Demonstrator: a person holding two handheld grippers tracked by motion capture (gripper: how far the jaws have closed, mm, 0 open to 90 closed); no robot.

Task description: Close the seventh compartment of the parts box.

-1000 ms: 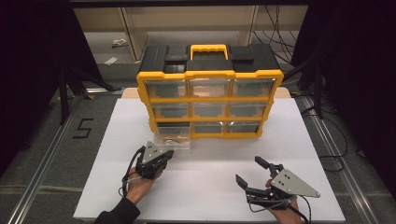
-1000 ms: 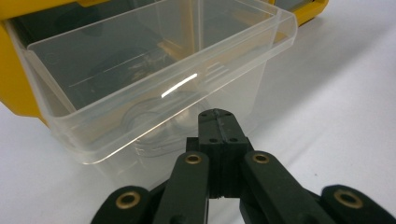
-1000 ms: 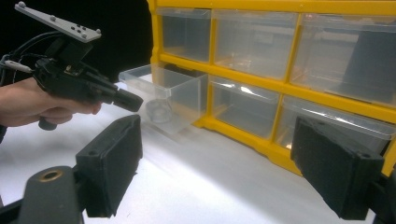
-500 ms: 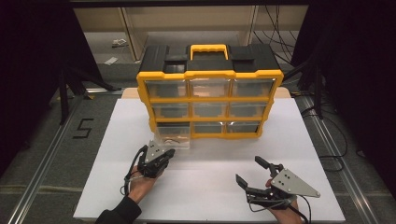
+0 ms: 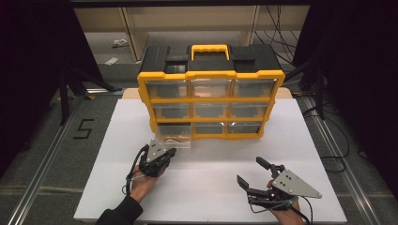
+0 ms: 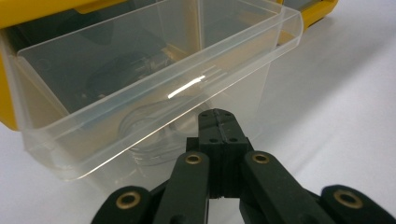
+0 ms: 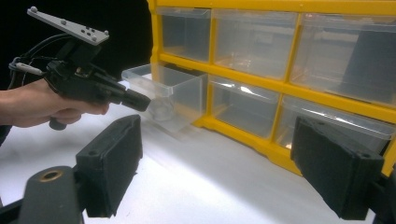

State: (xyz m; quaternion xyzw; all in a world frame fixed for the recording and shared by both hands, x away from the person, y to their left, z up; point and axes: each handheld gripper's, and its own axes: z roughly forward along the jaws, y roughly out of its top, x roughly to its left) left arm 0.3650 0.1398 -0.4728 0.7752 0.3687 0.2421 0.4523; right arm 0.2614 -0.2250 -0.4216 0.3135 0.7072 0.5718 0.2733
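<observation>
While the yellow plastic drawer cabinet (image 5: 211, 89) stands far, its clear plastic bottom-left drawer (image 5: 171, 138) sits pulled out. Left gripper (image 6: 218, 122) view: jaws clenched empty, just before the drawer's front. Right gripper (image 7: 215, 168) view: jaws released.

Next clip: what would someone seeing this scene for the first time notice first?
The yellow-and-black organizer with three rows of clear drawers stands at the far middle of the white table. Its bottom-left drawer is pulled out, and the left gripper, jaws shut, sits right at the drawer's front. The right gripper rests open at the near right, apart from everything.
</observation>
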